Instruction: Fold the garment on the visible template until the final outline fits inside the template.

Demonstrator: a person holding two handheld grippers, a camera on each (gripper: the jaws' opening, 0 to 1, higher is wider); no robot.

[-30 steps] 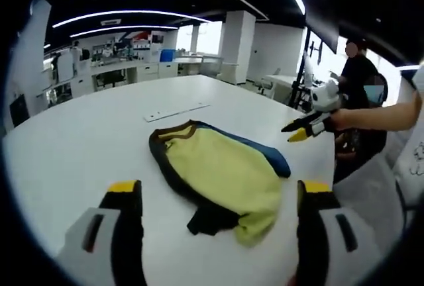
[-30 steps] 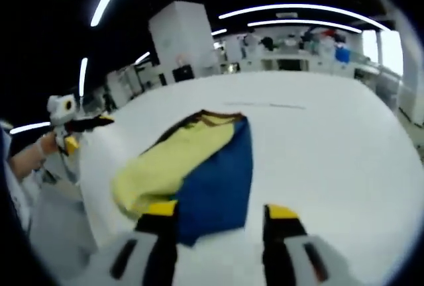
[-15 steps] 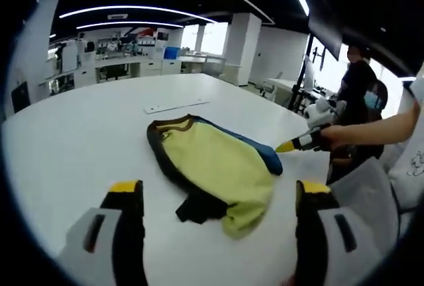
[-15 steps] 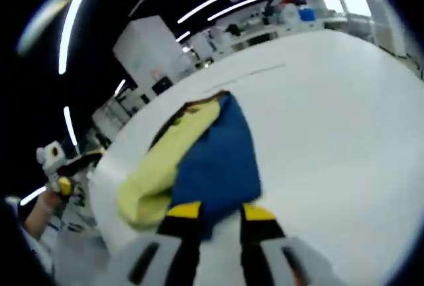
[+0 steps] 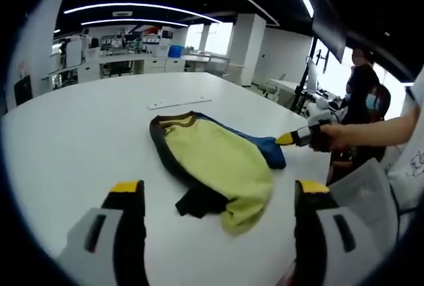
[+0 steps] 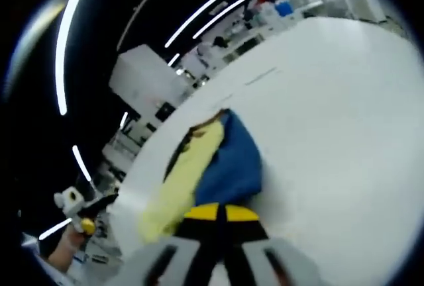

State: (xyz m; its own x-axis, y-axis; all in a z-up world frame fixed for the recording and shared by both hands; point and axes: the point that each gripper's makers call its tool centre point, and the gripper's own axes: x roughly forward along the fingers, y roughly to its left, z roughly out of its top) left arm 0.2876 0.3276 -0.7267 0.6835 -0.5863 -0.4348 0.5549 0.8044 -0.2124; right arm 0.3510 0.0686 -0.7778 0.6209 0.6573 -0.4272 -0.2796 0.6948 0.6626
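The garment (image 5: 215, 160) lies bunched on the white table (image 5: 79, 134): yellow cloth with dark trim and a blue layer (image 5: 271, 150) on its right side. My left gripper (image 5: 218, 190) stands open just short of the garment's near edge, with nothing between its fingers. My right gripper (image 5: 291, 138) comes in from the right, its yellow tips at the blue corner. In the right gripper view its jaws (image 6: 218, 212) are shut together on the edge of the blue cloth (image 6: 232, 163), with the yellow cloth (image 6: 189, 177) to the left. The left gripper (image 6: 83, 216) shows far left there, held by a hand.
A thin pale strip (image 5: 179, 102) lies flat on the table beyond the garment. A person in dark clothes (image 5: 361, 84) stands past the table's right edge. Desks and a white pillar (image 5: 245, 51) fill the background.
My right gripper moved in to the blue edge and its jaws went from open to shut there. The left gripper stayed open in about the same place.
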